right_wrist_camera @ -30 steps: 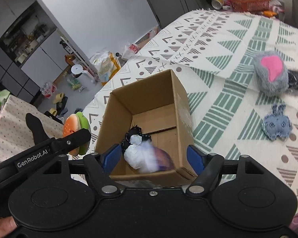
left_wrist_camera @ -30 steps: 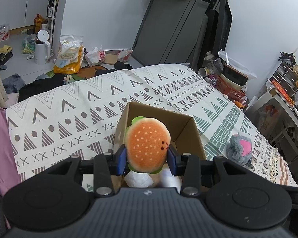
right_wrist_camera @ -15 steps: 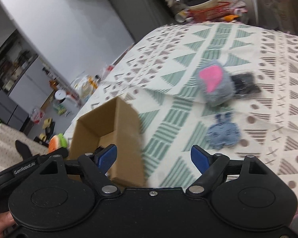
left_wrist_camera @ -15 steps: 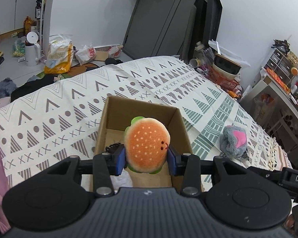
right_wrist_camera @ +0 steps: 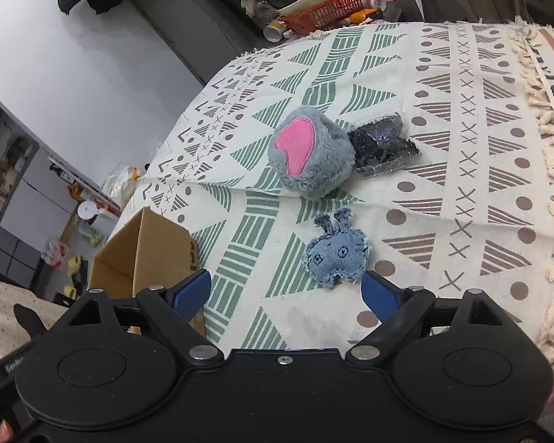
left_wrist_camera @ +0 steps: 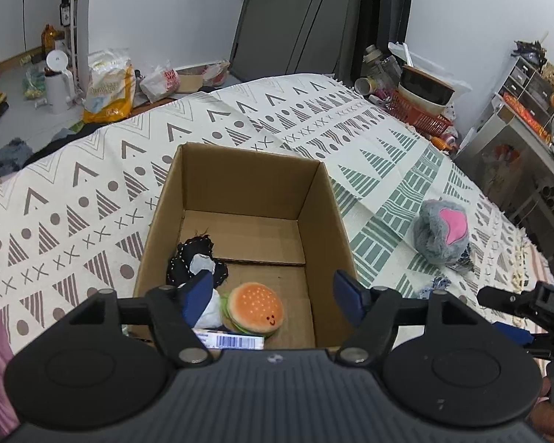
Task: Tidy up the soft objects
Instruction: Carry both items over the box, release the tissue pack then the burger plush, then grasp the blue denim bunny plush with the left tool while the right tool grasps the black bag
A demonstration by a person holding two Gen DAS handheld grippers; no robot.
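A plush burger [left_wrist_camera: 254, 309] lies inside a plain cardboard box [left_wrist_camera: 325, 199] beside a black stitched cloth [left_wrist_camera: 192, 258] and a white bundle [left_wrist_camera: 210, 310], under the left tongs [left_wrist_camera: 273, 295], spread open and empty. The right tongs [right_wrist_camera: 288, 288], also spread open, hang over a frayed denim toy [right_wrist_camera: 337, 254] near a furry grey ball [right_wrist_camera: 310, 151] with a pink patch and a glossy black packet [right_wrist_camera: 384, 144]. All sit on a cream bedspread [right_wrist_camera: 461, 147] printed with green and brown triangles, fringed at one edge, in a cluttered room. A barcode label [left_wrist_camera: 229, 341] marks the box's near rim.
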